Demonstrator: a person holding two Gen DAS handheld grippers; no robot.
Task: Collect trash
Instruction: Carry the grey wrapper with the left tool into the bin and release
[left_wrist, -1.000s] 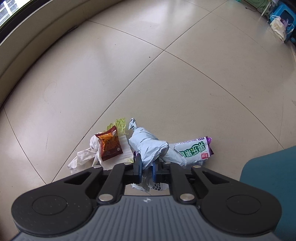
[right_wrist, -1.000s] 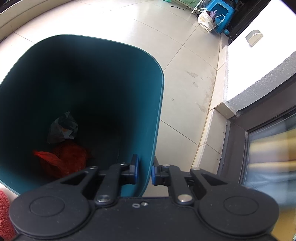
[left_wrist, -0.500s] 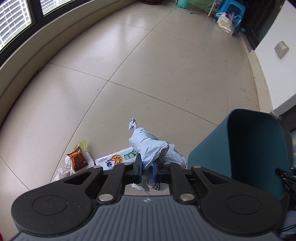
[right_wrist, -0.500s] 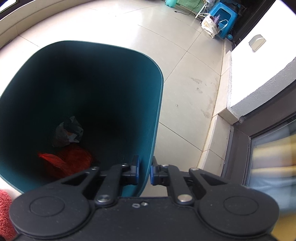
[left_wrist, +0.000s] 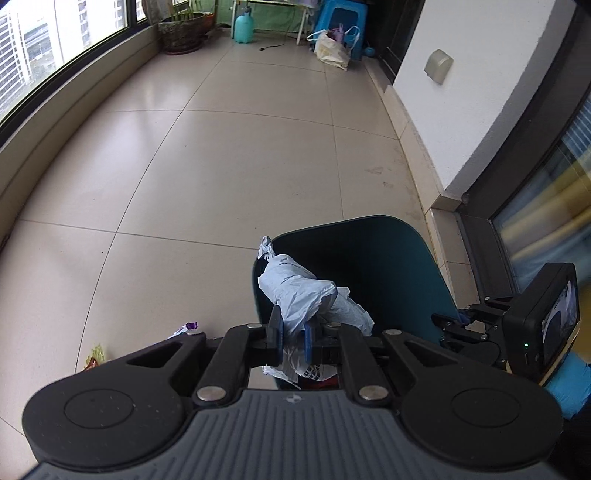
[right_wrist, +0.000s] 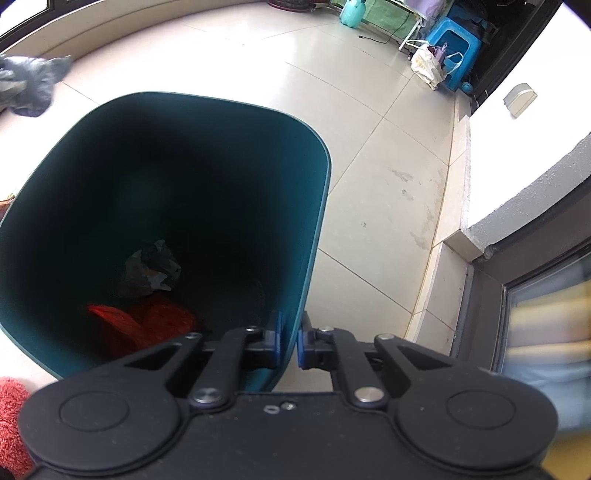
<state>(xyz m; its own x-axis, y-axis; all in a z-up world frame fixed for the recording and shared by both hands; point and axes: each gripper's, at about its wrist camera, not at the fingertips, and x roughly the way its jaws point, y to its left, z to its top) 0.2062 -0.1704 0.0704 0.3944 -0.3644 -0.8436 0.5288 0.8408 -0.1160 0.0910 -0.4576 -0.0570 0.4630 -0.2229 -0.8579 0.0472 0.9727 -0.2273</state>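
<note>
Item 1: your left gripper (left_wrist: 293, 338). Its jaws were nearly closed, pinching a crumpled pale-blue plastic bag (left_wrist: 295, 291), which you held raised at the near left rim of the bin, not yet inside it.

Item 2: your right gripper (right_wrist: 289, 343). Its jaws were clamped on the near wall of the teal bin (right_wrist: 310, 229), one finger inside, one outside, steadying it.

Item 3: bin contents. A red bag (right_wrist: 144, 323) and a dark grey crumpled bag (right_wrist: 151, 271) lay at the bottom, so you had part of the collection done.

Item 4: outstanding. Wrappers on the floor (left_wrist: 96, 356) showed at the left, just past your left gripper's body; how many you had left, the views did not show. You still had the blue bag to drop, in my judgement the step in hand.
</note>
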